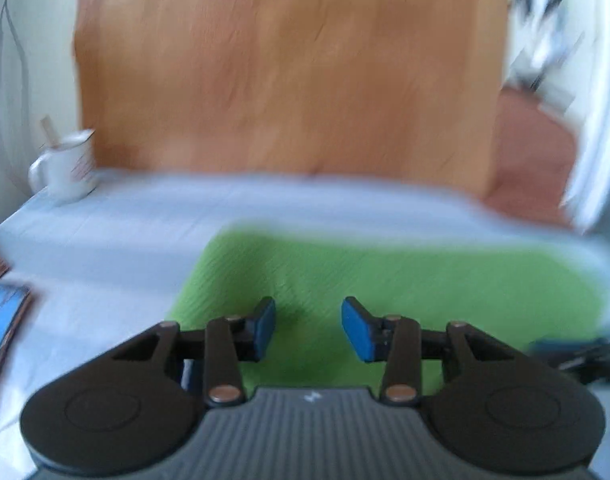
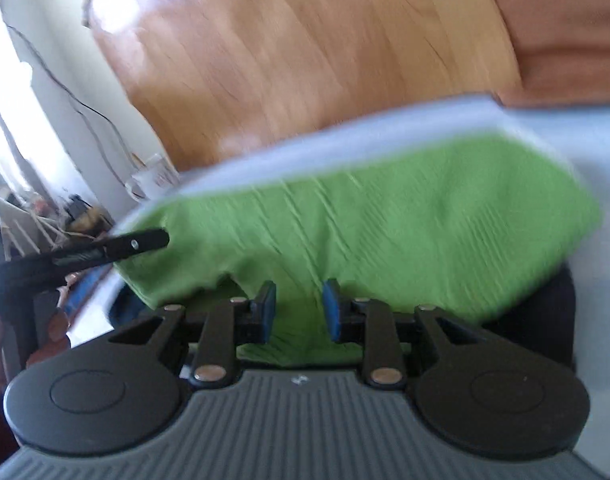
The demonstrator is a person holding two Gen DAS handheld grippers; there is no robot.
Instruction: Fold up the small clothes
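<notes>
From the left wrist, the left gripper (image 1: 309,326) hangs partly open with nothing between its blue pads (image 1: 357,330). Just ahead and below lies the green garment (image 1: 405,276), a ribbed, soft cloth on a pale sheet (image 1: 105,248), its long axis crosswise. A white mug (image 1: 65,168) stands far ahead-left.

From the right wrist, the right gripper (image 2: 299,312) is narrowly parted, gripping nothing; the garment's wrinkled edge lies directly beneath, stretching ahead-right. The left gripper's black finger (image 2: 137,244) reaches in from the left.
</notes>
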